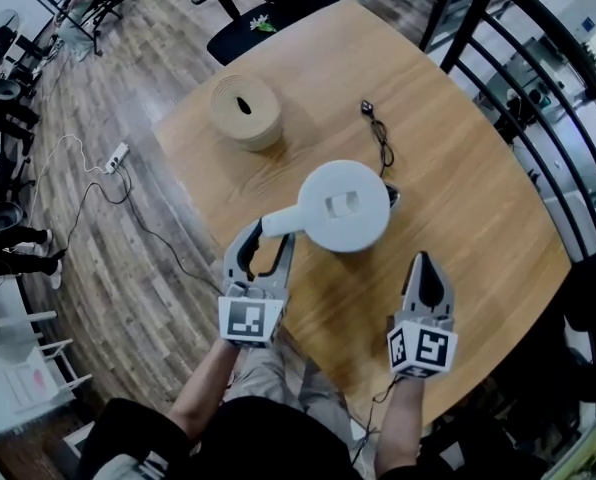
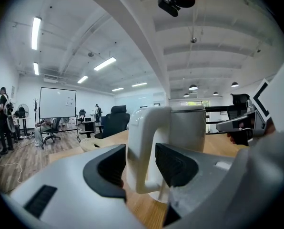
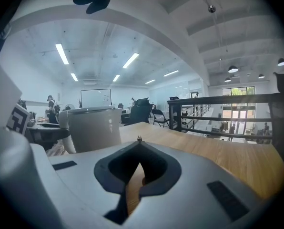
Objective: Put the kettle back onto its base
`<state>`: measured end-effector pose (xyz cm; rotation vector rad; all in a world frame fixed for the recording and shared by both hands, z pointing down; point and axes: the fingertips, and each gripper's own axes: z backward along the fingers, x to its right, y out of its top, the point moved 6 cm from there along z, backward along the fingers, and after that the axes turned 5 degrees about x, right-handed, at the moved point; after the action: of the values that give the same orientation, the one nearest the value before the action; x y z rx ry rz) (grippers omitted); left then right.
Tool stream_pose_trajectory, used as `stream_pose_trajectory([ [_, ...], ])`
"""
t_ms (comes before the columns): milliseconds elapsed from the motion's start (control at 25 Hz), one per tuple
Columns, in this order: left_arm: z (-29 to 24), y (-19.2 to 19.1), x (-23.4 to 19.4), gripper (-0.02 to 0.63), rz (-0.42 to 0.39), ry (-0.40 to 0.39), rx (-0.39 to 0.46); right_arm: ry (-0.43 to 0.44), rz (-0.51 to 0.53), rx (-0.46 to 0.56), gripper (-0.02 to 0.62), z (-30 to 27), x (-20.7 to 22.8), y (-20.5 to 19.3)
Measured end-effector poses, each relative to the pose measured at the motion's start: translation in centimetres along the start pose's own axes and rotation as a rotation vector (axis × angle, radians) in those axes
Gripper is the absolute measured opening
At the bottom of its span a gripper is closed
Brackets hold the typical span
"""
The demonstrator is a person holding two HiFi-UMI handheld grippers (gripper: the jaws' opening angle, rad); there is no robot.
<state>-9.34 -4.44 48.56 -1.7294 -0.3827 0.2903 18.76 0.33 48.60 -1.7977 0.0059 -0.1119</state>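
Observation:
A white kettle [image 1: 345,205] stands at the middle of the round wooden table [image 1: 478,208], its lid toward me. My left gripper [image 1: 270,233] is shut on the kettle's handle [image 2: 141,147], both pads pressed against it. In the left gripper view a white base [image 2: 157,195] shows under the kettle's body [image 2: 187,128], and the kettle rests on it. A black cord [image 1: 380,140] runs from the kettle toward the far edge. My right gripper [image 1: 423,260] hovers shut and empty near the front edge, to the right of the kettle [image 3: 92,128].
A beige coiled roll [image 1: 246,111] lies at the table's far left. A black railing [image 1: 538,78] borders the right side. An office chair [image 1: 268,8] stands beyond the table. A power strip [image 1: 116,156] and cables lie on the wooden floor to the left.

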Motion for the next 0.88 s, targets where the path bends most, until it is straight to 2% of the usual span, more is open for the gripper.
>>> stream_pose_trajectory([
  [480,2.7,5.4,0.5,0.179,0.003,-0.059,0.024,-0.022,0.025,0.083,-0.002,2.6,-0.1,4.3],
  [880,2.8,10.9,1.5,0.127,-0.019,-0.091,0.087,-0.071,0.026,0.123,-0.002,4.7,0.6,8.4],
])
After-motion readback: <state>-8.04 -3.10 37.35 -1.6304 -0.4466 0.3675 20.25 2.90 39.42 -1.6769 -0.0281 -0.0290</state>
